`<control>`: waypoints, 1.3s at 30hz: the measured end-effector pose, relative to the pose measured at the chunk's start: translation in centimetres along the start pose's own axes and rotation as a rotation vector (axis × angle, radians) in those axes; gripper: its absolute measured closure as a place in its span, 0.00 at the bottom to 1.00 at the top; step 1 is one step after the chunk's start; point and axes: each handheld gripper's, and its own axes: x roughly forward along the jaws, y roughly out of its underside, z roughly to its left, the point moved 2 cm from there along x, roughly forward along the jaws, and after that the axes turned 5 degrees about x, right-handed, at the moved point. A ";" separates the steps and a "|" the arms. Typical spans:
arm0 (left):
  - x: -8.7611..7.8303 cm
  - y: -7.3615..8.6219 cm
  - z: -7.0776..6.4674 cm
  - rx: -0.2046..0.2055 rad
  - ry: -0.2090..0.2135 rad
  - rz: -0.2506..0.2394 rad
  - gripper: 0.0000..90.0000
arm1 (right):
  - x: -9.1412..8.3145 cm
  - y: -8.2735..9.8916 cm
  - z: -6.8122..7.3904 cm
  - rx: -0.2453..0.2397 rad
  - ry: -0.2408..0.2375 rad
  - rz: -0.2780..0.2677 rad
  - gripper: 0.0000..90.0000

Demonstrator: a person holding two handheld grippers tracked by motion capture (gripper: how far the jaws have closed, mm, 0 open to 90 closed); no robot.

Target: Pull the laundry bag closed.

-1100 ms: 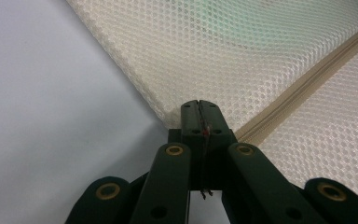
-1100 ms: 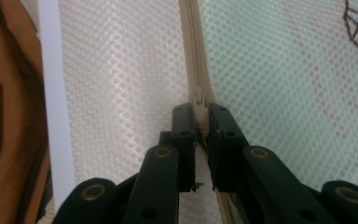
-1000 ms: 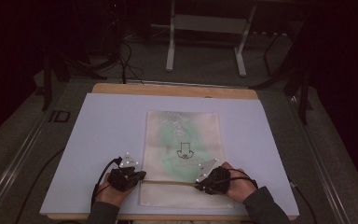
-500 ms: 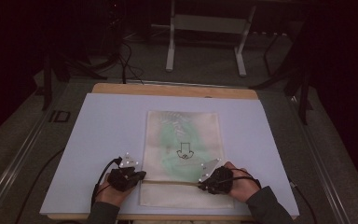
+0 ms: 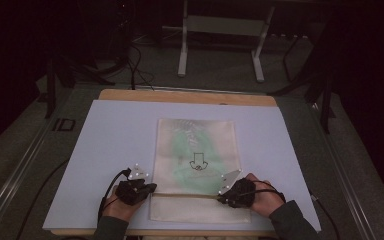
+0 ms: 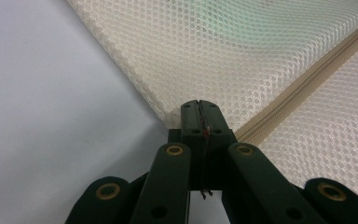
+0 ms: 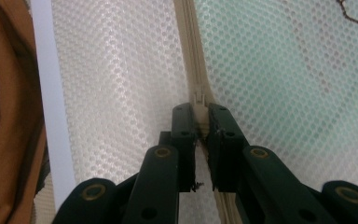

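Note:
A cream mesh zip bag lies flat on the white mat; something pale green with a small black drawing shows through it. Its zipper runs across the near end. My left gripper is at the bag's left edge. In the left gripper view it is shut on the mesh edge beside the zipper. My right gripper sits on the zipper toward the right. In the right gripper view it is closed on the pull behind the slider.
The mat covers a wooden table whose far edge shows. Beyond it stand the legs of a metal frame, and cables lie on the dark floor. A label sits off the mat's left side.
The right gripper has edged slightly to the right along the zipper. The left gripper and the bag have stayed put.

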 end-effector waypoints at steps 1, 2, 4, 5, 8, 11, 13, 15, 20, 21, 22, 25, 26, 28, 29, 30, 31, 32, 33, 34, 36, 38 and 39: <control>0.0 0.0 0.0 0.000 0.000 0.000 0.99 | -0.1 0.1 0.0 0.006 -0.002 -0.003 0.92; 0.0 0.0 0.0 0.000 0.000 0.000 0.99 | -0.1 0.2 0.0 0.007 0.000 0.000 0.92; 0.0 0.0 0.0 0.000 0.000 0.000 0.99 | -0.2 0.3 -0.1 0.006 -0.003 -0.008 0.92; 0.0 0.0 0.0 0.000 0.000 0.000 0.99 | -0.2 0.4 -0.1 0.008 -0.002 -0.005 0.92; 0.0 0.0 0.0 0.000 0.000 -0.001 0.99 | -0.2 0.6 -0.2 0.007 -0.009 -0.012 0.91; 0.0 0.0 0.0 0.000 0.001 -0.001 0.99 | -0.3 1.0 -0.4 0.018 -0.009 -0.012 0.92; 0.0 0.0 0.0 0.000 0.001 0.000 0.99 | -0.4 1.2 -0.4 0.023 -0.006 -0.010 0.92; 0.0 0.0 0.0 0.000 0.001 0.000 0.99 | -0.5 1.4 -0.5 0.025 -0.003 -0.008 0.92; 0.0 0.0 0.0 0.000 0.000 -0.001 0.99 | -0.7 1.9 -0.6 0.036 -0.001 -0.013 0.92; 0.0 0.0 0.0 0.000 0.000 -0.001 0.99 | -0.7 1.9 -0.6 0.033 -0.002 -0.013 0.92; 0.0 0.0 0.0 0.000 0.000 -0.001 0.99 | -0.7 2.0 -0.6 0.036 -0.003 -0.020 0.92; 0.0 0.0 0.0 0.000 0.000 0.000 0.99 | -0.9 2.3 -0.7 0.040 -0.002 -0.016 0.91; 0.0 0.0 0.0 0.001 0.000 0.000 0.99 | -0.9 2.4 -0.7 0.043 0.002 -0.014 0.92; 0.0 0.0 0.0 0.001 -0.001 0.000 0.99 | -1.0 2.5 -0.7 0.047 0.002 -0.017 0.92; 0.0 0.0 0.0 0.001 -0.001 0.000 0.99 | -1.0 2.6 -0.8 0.048 0.003 -0.013 0.92; 0.0 0.0 0.0 0.001 -0.001 0.000 0.99 | -1.1 2.6 -0.8 0.048 0.004 -0.014 0.92; 0.0 0.0 0.0 0.001 -0.002 0.001 0.99 | -1.1 2.7 -0.8 0.051 0.007 -0.012 0.92; 0.0 0.0 0.0 0.002 -0.002 0.001 0.99 | -1.2 2.8 -0.8 0.051 0.003 -0.017 0.92; 0.0 0.0 0.0 0.001 -0.001 0.000 0.99 | -1.2 2.9 -0.9 0.049 0.007 -0.011 0.92; 0.0 0.0 0.0 0.001 -0.001 0.000 0.99 | -1.3 3.0 -0.9 0.050 0.010 -0.007 0.92; 0.0 0.0 0.0 0.000 -0.001 0.000 0.99 | -1.3 3.1 -0.9 0.052 0.009 -0.011 0.92; 0.0 0.0 0.0 0.001 -0.001 0.000 0.99 | -1.4 3.2 -0.9 0.056 0.008 -0.019 0.91; 0.0 0.0 0.0 0.001 -0.001 0.000 0.99 | -1.4 3.2 -1.0 0.055 0.013 -0.011 0.92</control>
